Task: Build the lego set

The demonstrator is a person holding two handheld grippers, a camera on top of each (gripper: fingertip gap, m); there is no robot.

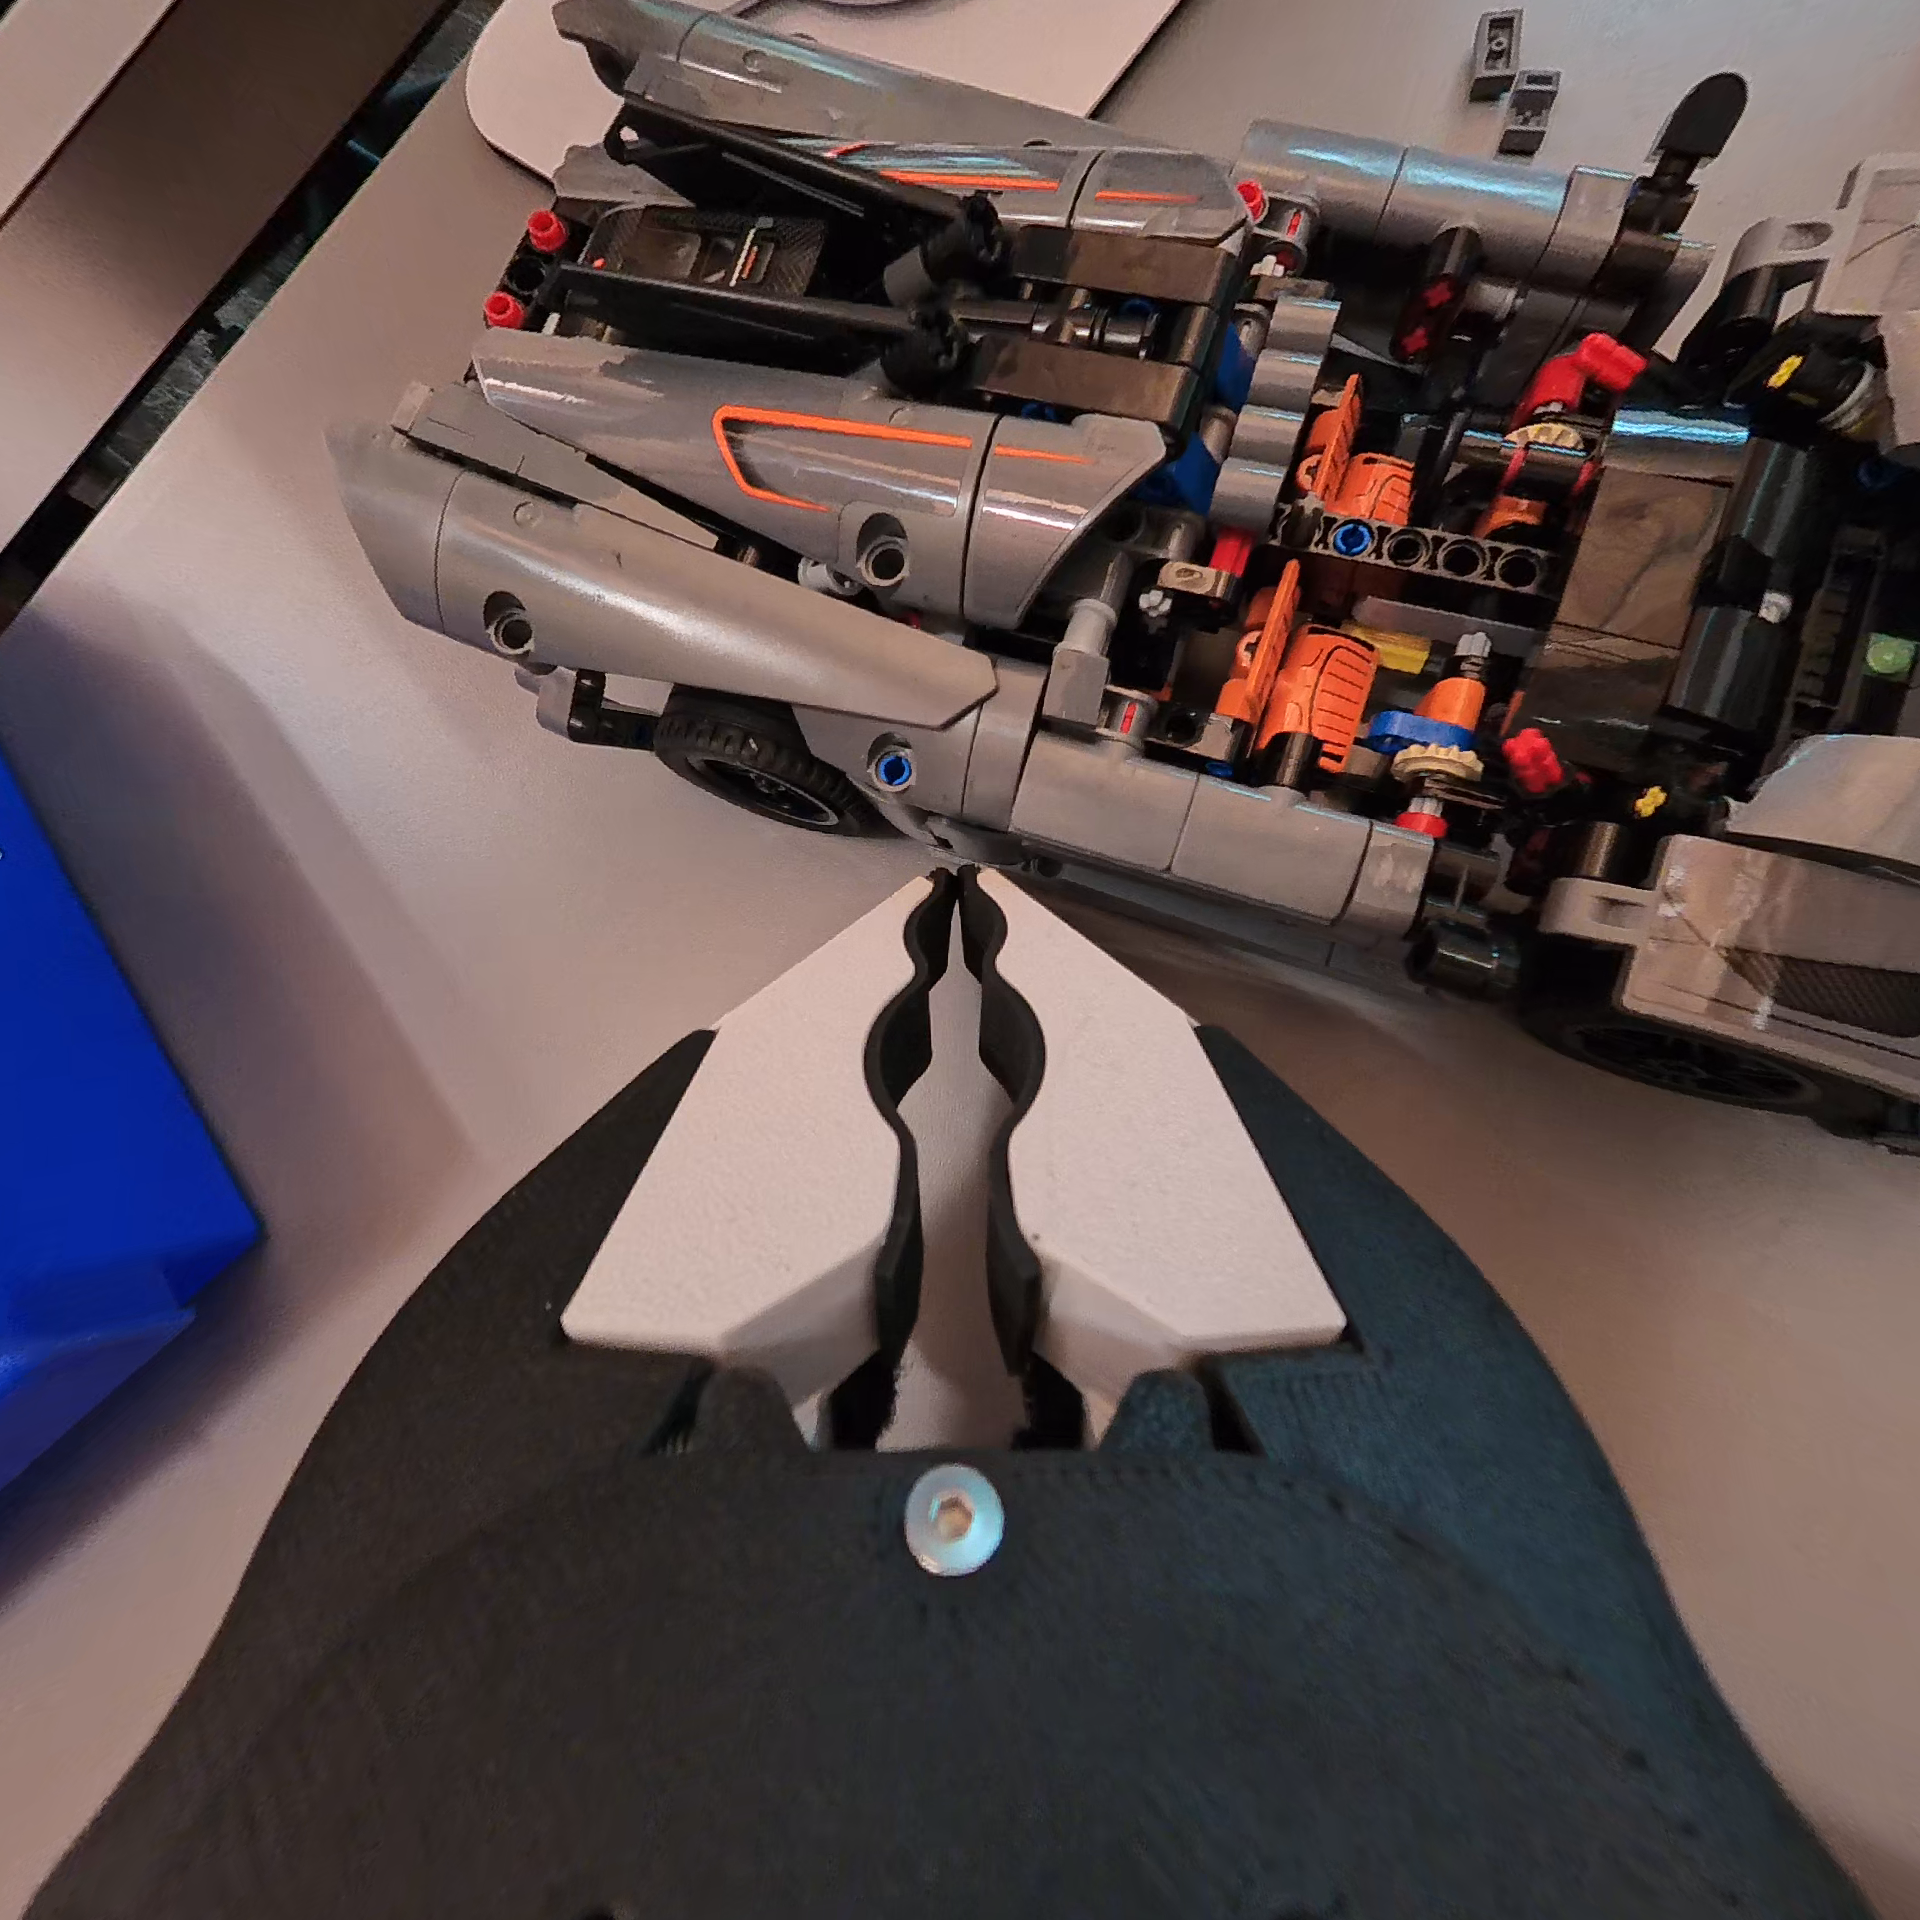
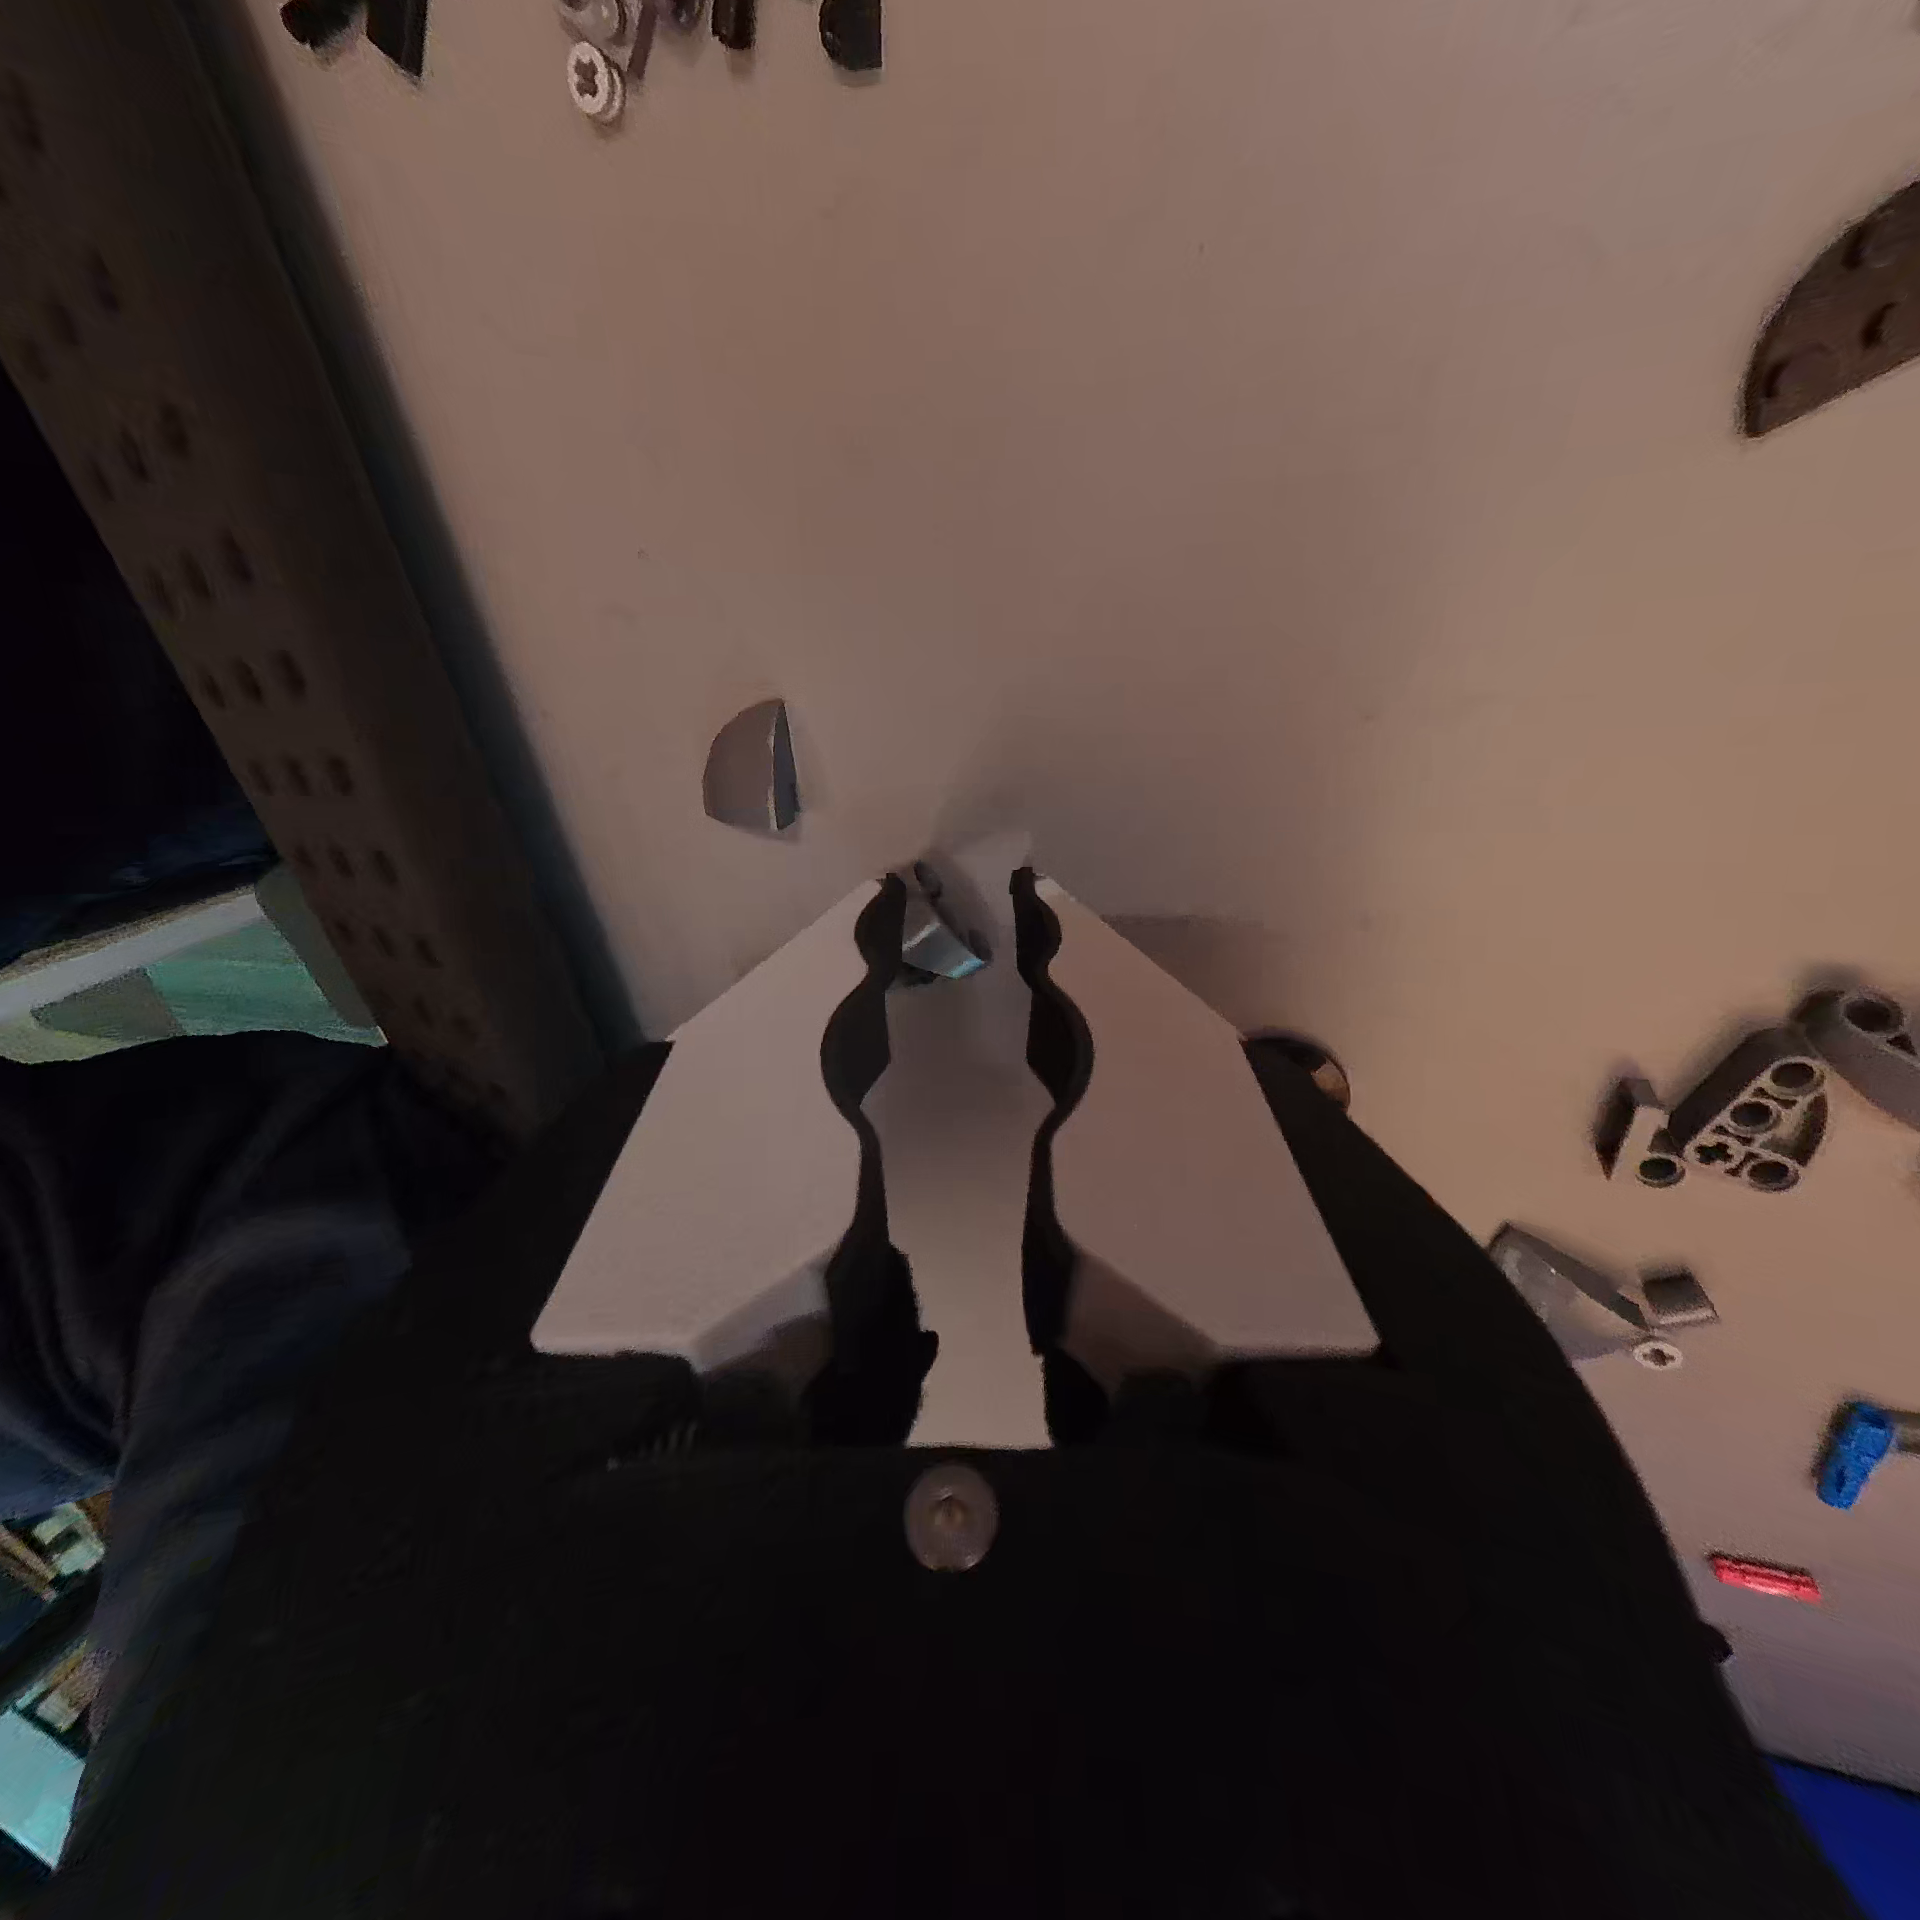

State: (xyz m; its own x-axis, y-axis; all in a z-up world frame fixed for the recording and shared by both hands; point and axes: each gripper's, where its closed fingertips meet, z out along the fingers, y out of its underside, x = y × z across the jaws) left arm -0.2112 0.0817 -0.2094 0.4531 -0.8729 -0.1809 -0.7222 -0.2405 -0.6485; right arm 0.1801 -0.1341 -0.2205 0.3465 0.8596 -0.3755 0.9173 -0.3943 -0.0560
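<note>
A grey, black and orange lego car (image 1: 1091, 499) lies on the pale table (image 1: 364, 935) in the left wrist view, its orange seats (image 1: 1309, 686) and gears exposed. My left gripper (image 1: 956, 883) is shut and empty, its tips right at the car's near lower edge behind the front wheel (image 1: 748, 769). In the right wrist view my right gripper (image 2: 956, 904) is low over the table, jaws a little apart around a small grey piece (image 2: 940, 940). The piece sits against the left finger, with a gap to the right finger.
A blue bin (image 1: 94, 1143) stands at the left. Two small dark pieces (image 1: 1512, 78) lie beyond the car. Near my right gripper lie a grey curved piece (image 2: 753, 769), a grey beam cluster (image 2: 1756, 1101), a dark rounded plate (image 2: 1839, 322), a blue connector (image 2: 1865, 1455) and a perforated dark post (image 2: 239, 582). The grey curved piece (image 2: 753, 769) is about 4 cm from my right fingertips and 45 cm from my left.
</note>
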